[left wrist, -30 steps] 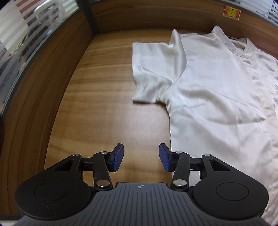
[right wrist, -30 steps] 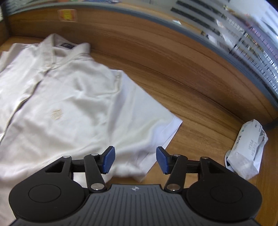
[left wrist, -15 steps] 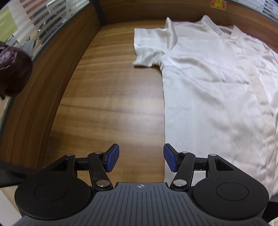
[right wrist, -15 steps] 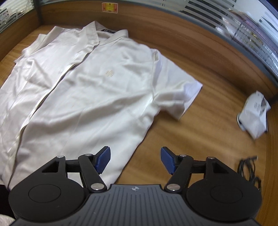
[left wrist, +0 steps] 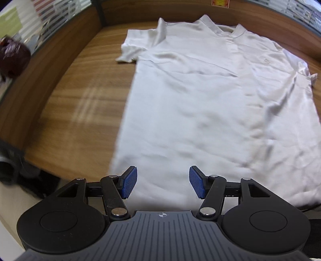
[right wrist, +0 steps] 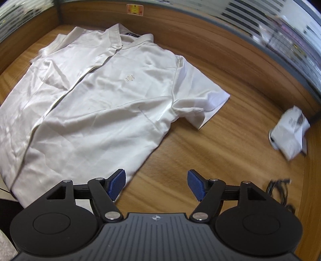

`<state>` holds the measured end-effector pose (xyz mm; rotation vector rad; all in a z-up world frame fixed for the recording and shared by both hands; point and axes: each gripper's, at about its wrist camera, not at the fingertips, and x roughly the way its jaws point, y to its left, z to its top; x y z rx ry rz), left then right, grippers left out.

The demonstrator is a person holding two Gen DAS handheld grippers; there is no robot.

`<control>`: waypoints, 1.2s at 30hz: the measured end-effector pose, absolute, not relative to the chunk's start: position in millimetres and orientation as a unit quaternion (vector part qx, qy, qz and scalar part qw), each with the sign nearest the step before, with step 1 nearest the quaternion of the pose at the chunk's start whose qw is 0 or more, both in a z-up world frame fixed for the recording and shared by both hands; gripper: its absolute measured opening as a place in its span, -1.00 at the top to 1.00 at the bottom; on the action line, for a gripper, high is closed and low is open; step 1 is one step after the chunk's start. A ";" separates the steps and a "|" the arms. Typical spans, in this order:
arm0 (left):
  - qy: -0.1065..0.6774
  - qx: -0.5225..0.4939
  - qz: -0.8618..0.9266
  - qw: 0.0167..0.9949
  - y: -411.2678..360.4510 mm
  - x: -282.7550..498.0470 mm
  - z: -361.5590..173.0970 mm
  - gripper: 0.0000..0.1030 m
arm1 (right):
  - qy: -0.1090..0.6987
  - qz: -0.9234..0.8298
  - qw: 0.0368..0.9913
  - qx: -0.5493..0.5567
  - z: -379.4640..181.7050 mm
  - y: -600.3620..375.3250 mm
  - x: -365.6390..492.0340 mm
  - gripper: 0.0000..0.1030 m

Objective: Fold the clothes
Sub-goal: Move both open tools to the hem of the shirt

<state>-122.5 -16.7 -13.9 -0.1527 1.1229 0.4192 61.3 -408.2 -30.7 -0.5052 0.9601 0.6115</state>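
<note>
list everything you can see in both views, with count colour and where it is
polo shirt: one, cream white, spread flat face up on the table, collar at the far end
table: one, brown wood grain, under the shirt
white packet: one, white with dark print, on the table right of the shirt
cable: one tangle, black, near right table edge
sticker: one, orange and yellow, on the far wall panel
dark round object: one, maroon, beyond the left panel, blurred
left gripper: one, black with blue fingers, open above the hem
right gripper: one, black with blue fingers, open
</note>
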 end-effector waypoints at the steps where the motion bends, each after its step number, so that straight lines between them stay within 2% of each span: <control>1: 0.525 -0.081 0.208 0.821 -35.9 -123.8 -15.8 -0.18 | 0.445 0.298 0.808 -0.245 -30.0 -412.6 67.4 -0.45; 11: 0.506 -0.170 0.289 0.794 -192.6 -123.4 -18.5 -0.18 | 0.396 0.397 0.765 -0.315 -24.6 -441.7 140.1 -0.47; 20: 0.494 -0.194 0.307 0.790 -291.6 -116.1 -14.5 -0.18 | 0.370 0.422 0.747 -0.356 -24.9 -449.1 202.1 -0.48; 29: 0.512 -0.173 0.274 0.796 -351.2 -88.1 -29.3 -0.18 | 0.349 0.453 0.723 -0.389 -31.4 -444.0 248.6 -0.48; 36: 0.512 -0.163 0.278 0.796 -365.3 -69.0 -36.9 -0.18 | 0.341 0.475 0.694 -0.420 -54.9 -419.7 255.3 -0.48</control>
